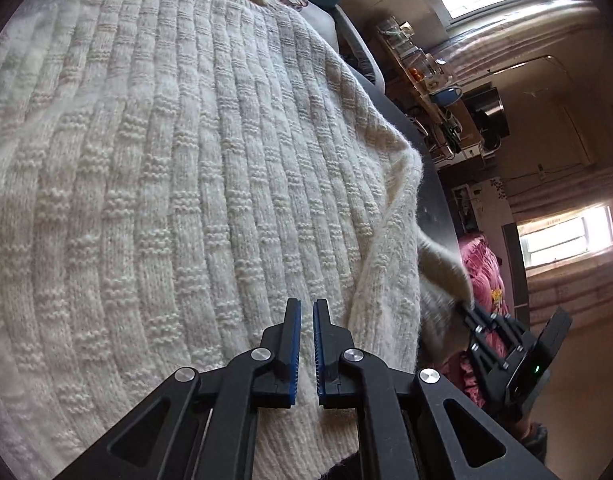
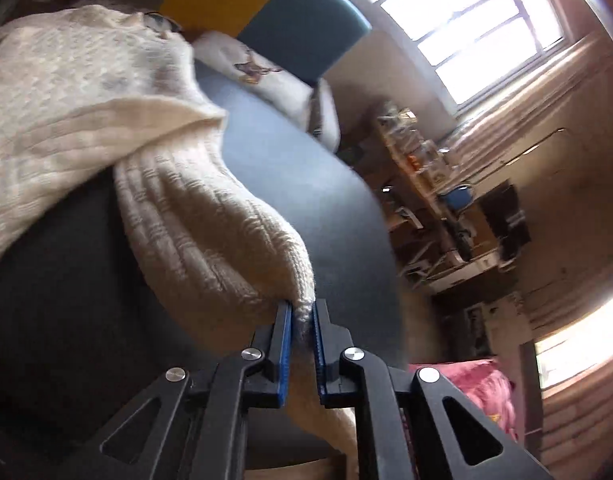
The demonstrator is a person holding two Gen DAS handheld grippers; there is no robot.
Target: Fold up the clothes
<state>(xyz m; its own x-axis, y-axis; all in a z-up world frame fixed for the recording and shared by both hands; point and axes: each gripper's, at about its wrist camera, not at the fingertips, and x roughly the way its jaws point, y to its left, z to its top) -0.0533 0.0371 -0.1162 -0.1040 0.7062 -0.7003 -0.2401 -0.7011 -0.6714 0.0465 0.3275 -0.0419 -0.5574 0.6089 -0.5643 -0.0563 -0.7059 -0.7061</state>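
A cream knitted sweater [image 1: 186, 160] lies spread flat over a dark table [image 1: 436, 204] and fills most of the left wrist view. My left gripper [image 1: 306, 306] hovers over its lower part near the hem, shut, with nothing between the blue pads. One sleeve [image 2: 210, 220] hangs off the sweater's right side, lifted clear of the table. My right gripper [image 2: 303, 309] is shut on the ribbed cuff of that sleeve. In the left wrist view the right gripper [image 1: 466, 307] shows at the lower right, beyond the table's edge, its fingertips buried in the cuff.
A white printed cushion [image 2: 262, 72] lies at the table's far end, before a teal and yellow chair back [image 2: 306, 20]. Right of the table stand a cluttered wooden shelf [image 1: 426, 76] and pink bedding [image 1: 486, 276]. The table's edge [image 2: 370, 208] runs along the right.
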